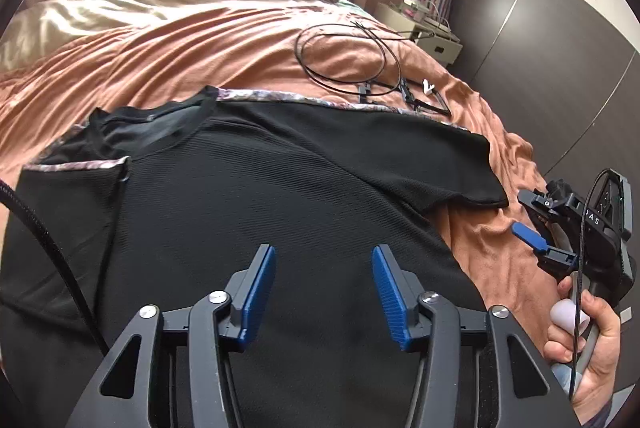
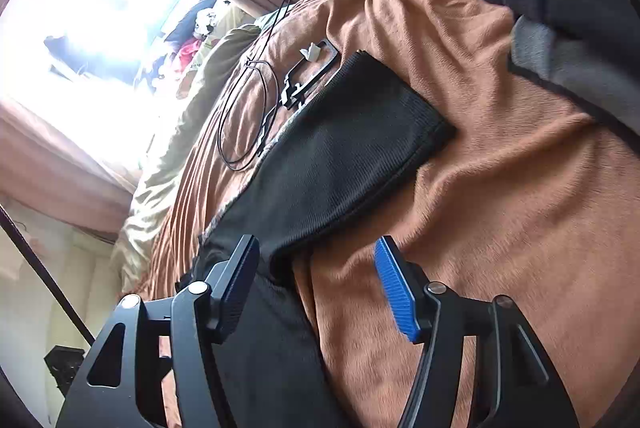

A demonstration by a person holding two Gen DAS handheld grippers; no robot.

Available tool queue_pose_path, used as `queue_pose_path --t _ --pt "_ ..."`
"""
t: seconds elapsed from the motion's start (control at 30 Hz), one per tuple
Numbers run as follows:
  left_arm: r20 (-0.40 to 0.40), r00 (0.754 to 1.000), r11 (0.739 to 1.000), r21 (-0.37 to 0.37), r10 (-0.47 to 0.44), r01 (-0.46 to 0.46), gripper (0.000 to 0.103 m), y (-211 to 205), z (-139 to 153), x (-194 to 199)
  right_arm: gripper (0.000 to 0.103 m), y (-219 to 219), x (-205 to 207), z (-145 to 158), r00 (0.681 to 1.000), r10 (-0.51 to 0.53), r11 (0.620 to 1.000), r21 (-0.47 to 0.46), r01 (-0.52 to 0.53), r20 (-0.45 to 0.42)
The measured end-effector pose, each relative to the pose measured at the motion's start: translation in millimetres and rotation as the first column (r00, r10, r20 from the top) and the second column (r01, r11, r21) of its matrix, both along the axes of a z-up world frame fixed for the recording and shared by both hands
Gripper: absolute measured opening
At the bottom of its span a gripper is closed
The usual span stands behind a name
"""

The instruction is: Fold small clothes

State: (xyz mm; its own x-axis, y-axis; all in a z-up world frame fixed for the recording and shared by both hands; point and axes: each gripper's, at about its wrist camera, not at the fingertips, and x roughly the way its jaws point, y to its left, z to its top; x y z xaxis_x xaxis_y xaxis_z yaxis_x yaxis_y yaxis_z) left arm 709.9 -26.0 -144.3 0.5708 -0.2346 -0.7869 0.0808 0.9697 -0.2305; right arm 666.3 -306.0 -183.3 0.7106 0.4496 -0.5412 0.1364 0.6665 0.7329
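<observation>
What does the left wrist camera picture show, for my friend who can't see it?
A black T-shirt lies spread flat on an orange blanket on a bed, and the left claw hangs open just above it, holding nothing. At the right edge a hand holds the right claw over the blanket, and a looped black cable lies farther up the bed.

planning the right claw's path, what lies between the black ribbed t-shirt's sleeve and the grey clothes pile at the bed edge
Only bare, wrinkled orange blanket lies between the black ribbed t-shirt's sleeve and the grey clothes pile; the right wrist view shows it.
</observation>
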Motion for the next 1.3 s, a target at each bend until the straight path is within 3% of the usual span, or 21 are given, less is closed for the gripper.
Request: queue_pose_path --t 0.2,0.33,0.47,0.53,0.6,0.8,0.97,1.3 --pt "-0.028 0.999 1.0 -0.005 -0.027 0.027 0.035 -16 -19 32 0.056 -9 36 -27 0.998 -0.03 0.998 0.047 0.033 -0.062" --pt "-0.052 0.998 0.999 -0.023 -0.04 0.039 0.025 -28 -33 51 0.043 -7 49 -35 0.993 -0.039 0.999 0.031 0.043 -0.111" --pt "-0.063 0.996 0.998 -0.043 -0.055 0.052 0.02 -40 -44 67 0.035 -11 66 -34 0.994 -0.052 0.998 0.039 0.056 -0.096" --pt "-0.068 0.995 0.997 -0.054 -0.067 0.064 0.019 -46 -49 74 0.014 -12 73 -32 0.995 -0.052 0.998 0.036 0.055 -0.082" --pt "-0.075 0.994 0.996 -0.05 -0.076 0.073 0.019 -53 -54 82 0.005 -10 76 -28 0.997 -0.042 0.998 0.053 0.045 -0.061" --pt "-0.092 0.993 0.995 -0.066 -0.078 0.072 0.018 -64 -67 102 0.002 3 70 17 0.997 0.002 1.0 0.0 -0.002 0.082" --pt "-0.096 0.993 0.994 -0.089 -0.074 0.066 0.018 -69 -71 113 0.002 24 60 42 0.987 0.068 0.998 -0.019 -0.066 0.149" --pt "-0.129 0.985 0.981 -0.168 -0.117 0.095 0.018 -75 -79 116 0.002 49 44 52 0.96 0.186 0.983 -0.042 -0.181 0.211"
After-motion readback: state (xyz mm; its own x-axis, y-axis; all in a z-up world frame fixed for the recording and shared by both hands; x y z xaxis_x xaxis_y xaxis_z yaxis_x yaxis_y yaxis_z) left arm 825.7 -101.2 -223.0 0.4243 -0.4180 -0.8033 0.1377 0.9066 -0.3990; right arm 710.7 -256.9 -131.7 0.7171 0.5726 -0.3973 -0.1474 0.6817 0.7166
